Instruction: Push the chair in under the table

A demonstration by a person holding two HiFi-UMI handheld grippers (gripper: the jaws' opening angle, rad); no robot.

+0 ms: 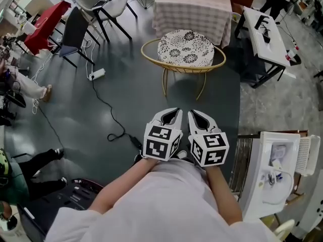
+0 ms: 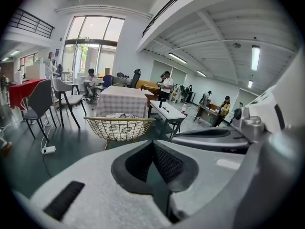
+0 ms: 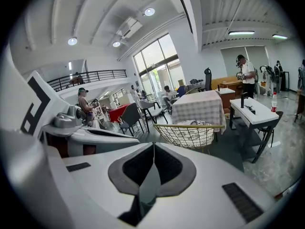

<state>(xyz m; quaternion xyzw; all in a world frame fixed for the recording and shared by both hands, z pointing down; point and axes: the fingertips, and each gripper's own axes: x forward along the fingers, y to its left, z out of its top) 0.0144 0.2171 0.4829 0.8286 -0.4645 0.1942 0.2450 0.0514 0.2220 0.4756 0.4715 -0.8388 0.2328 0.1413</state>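
Observation:
A gold wire basket chair (image 1: 184,59) with a black-and-white patterned cushion (image 1: 185,48) stands on the dark floor, in front of a table with a checked cloth (image 1: 193,6). The chair (image 2: 119,126) sits ahead of both grippers, and the right gripper view shows the chair (image 3: 189,133) before the same table (image 3: 198,109). My left gripper (image 1: 174,113) and right gripper (image 1: 196,115) hang side by side, well short of the chair. Both are shut with nothing between their jaws.
A white desk (image 1: 266,37) stands right of the table. Dark chairs (image 1: 75,32) and a red table (image 1: 45,21) are at the left. A power strip (image 1: 97,74) and black cable (image 1: 108,115) lie on the floor. White equipment (image 1: 275,170) sits at my right.

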